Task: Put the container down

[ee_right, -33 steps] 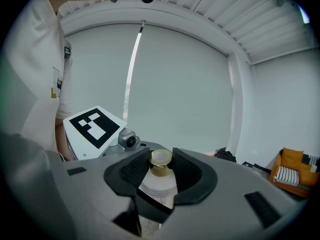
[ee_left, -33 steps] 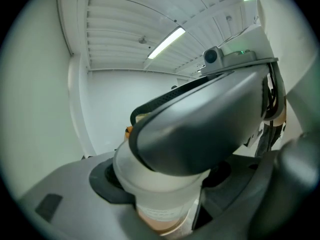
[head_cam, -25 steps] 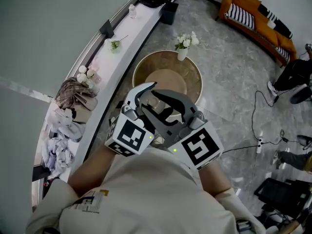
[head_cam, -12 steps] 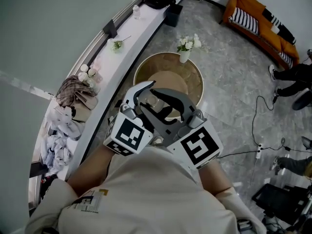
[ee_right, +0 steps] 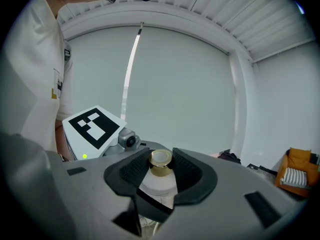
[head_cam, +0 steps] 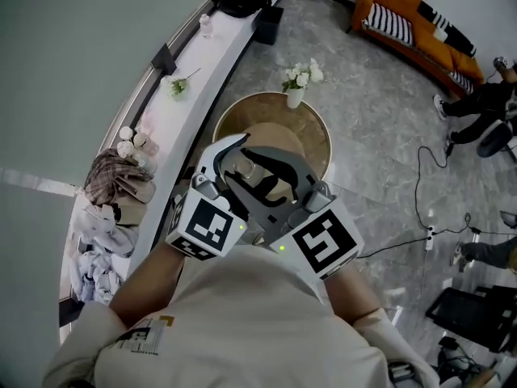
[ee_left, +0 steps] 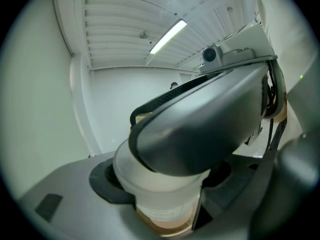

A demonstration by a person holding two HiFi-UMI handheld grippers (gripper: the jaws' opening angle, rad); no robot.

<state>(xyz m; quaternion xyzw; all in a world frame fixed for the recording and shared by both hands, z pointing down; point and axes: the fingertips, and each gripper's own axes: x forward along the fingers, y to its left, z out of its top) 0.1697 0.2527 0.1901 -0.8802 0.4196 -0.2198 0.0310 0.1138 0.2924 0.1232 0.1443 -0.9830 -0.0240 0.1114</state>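
A small frosted container (head_cam: 251, 171) with a gold cap (ee_right: 161, 162) is held close in front of the person's chest, above a round wooden table (head_cam: 313, 132). My left gripper (head_cam: 232, 166) is shut on the container's body (ee_left: 162, 194), its pads on either side. My right gripper (head_cam: 280, 178) comes in from the other side and is shut on the gold cap, whose frosted body (ee_right: 159, 190) shows below the pads. In the left gripper view a grey jaw of the right gripper (ee_left: 210, 129) crosses over the container and hides its top.
A white vase of flowers (head_cam: 296, 82) stands at the table's far rim. A long white ledge (head_cam: 202, 75) with clothes (head_cam: 113, 186) and small items runs along the wall at left. An orange sofa (head_cam: 408, 18) and floor cables (head_cam: 428, 234) lie at right.
Both grippers keep the same hold on the container. The room below has slid slightly in the head view; the grippers sit a little further left and higher in the picture.
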